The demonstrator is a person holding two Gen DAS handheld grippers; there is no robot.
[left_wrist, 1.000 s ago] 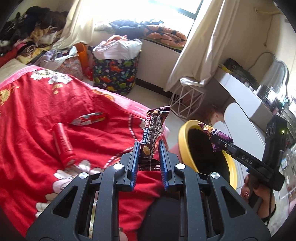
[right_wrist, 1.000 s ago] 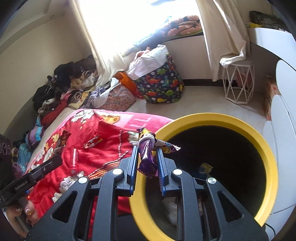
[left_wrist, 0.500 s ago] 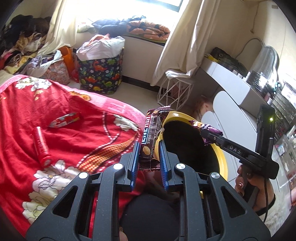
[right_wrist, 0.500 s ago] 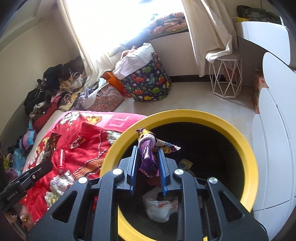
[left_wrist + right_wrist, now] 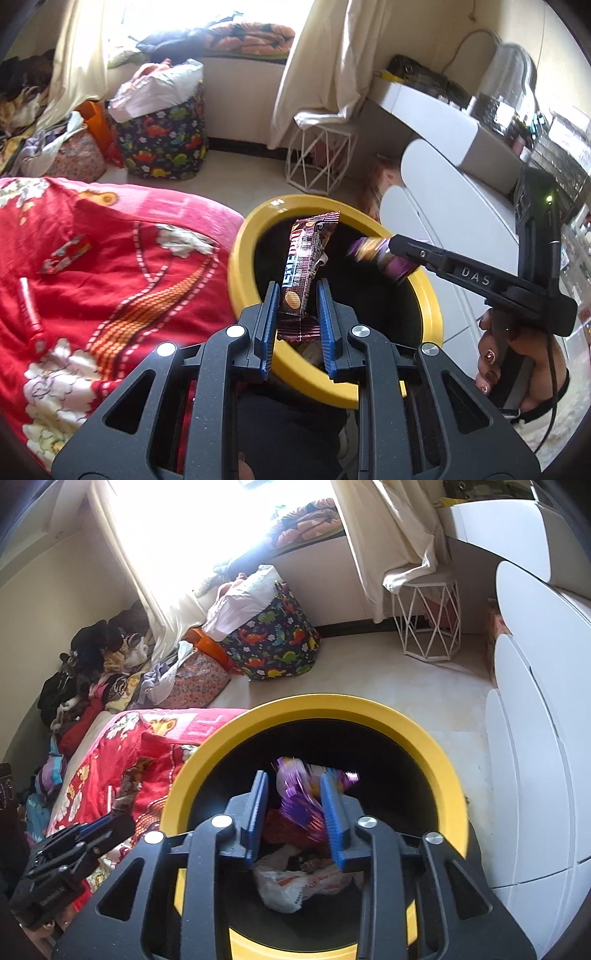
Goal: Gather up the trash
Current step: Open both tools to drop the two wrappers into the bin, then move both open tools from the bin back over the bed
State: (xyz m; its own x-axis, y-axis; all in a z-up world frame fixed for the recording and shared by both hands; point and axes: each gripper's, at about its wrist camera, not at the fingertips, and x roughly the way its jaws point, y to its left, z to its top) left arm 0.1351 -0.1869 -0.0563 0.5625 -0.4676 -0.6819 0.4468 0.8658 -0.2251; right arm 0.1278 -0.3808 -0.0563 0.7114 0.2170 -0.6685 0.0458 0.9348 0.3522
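Since the earlier frame both tools have travelled off the bed and over the bin, and the right one has let go its squeeze. The right hand-held gripper (image 5: pixel 293 805) has its jaws opening; the purple wrapper (image 5: pixel 295 797) sits blurred between the blue pads, leaning against the right pad and clear of the left one, directly above the mouth of the yellow-rimmed bin (image 5: pixel 436 753). Below it, on the bin's black bottom, lies a crumpled white plastic bag (image 5: pixel 295 886) with other scraps. The left hand-held gripper (image 5: pixel 297 314) is clamped nearly closed on a brown biscuit wrapper (image 5: pixel 301 273), which stands upright between its pads above the near part of the bin's rim. Further out, a red floral bedspread (image 5: pixel 110 280) lies just beside the bin's left edge; on it, well apart from the bin, rest a red tube (image 5: pixel 29 310) and a small red wrapper (image 5: pixel 66 251).
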